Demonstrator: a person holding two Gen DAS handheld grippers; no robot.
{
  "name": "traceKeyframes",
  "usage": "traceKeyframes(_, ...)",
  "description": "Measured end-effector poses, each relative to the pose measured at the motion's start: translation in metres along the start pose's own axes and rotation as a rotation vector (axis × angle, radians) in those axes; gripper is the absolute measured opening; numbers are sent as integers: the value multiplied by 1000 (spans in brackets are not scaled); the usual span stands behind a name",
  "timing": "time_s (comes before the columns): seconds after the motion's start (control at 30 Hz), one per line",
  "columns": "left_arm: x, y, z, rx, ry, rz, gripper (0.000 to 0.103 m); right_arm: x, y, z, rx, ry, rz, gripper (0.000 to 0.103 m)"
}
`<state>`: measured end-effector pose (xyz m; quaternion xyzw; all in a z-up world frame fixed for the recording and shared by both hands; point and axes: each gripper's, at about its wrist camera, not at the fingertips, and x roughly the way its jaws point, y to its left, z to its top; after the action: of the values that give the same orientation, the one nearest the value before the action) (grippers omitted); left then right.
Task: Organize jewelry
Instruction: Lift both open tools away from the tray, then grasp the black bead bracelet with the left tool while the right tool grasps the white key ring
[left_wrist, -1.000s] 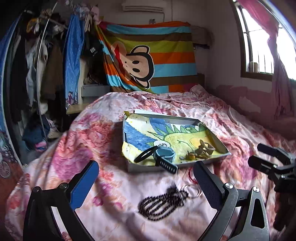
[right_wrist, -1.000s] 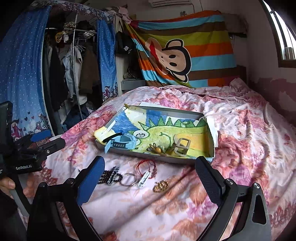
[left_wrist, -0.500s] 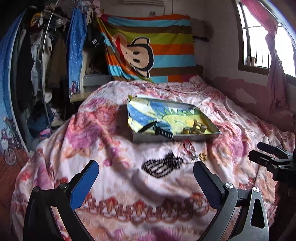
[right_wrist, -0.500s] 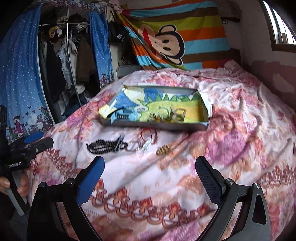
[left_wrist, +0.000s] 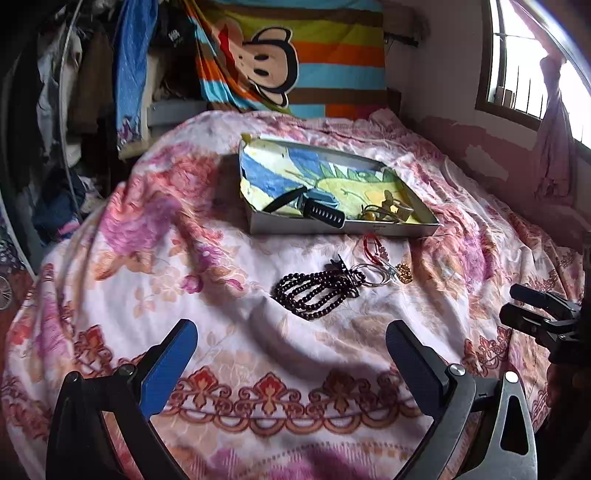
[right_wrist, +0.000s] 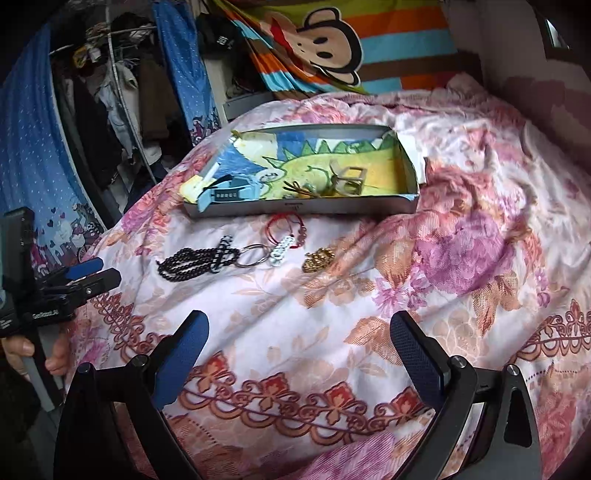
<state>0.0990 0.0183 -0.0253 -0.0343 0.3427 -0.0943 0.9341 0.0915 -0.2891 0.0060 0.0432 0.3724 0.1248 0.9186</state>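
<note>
Both claws, left claw (left_wrist: 291, 345) and right claw (right_wrist: 299, 339), are hovering wide and empty over the bed's near edge, facing loose beads (left_wrist: 320, 291) awaiting the tray (left_wrist: 332, 229).

Floral bedspread (left_wrist: 207, 266), shallow tray (left_wrist: 332, 227), dark beads (left_wrist: 317, 291), red cord (left_wrist: 373, 245), gold trinket (right_wrist: 318, 259)

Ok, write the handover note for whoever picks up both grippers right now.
Left gripper: open, empty, hovering over the floral bedspread.
Right gripper: open, empty, also short of the items.
Done: a blue-grey strap watch and some brass-coloured pieces lie in the shallow grey tray with the dinosaur drawing.
Left, all loose on the bedspread before the tray: dark beaded bracelet, metal ring, red cord bracelet, small gold piece.
</note>
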Motion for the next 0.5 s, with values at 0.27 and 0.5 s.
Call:
traceKeyframes(0.27, 37, 9, 18, 26, 72, -5, 103, 31, -13, 15, 10, 45, 30, 96)
traceKeyframes(0.5, 65, 6, 28, 66, 128, -31, 103, 61, -5, 29, -54, 62, 66, 96)
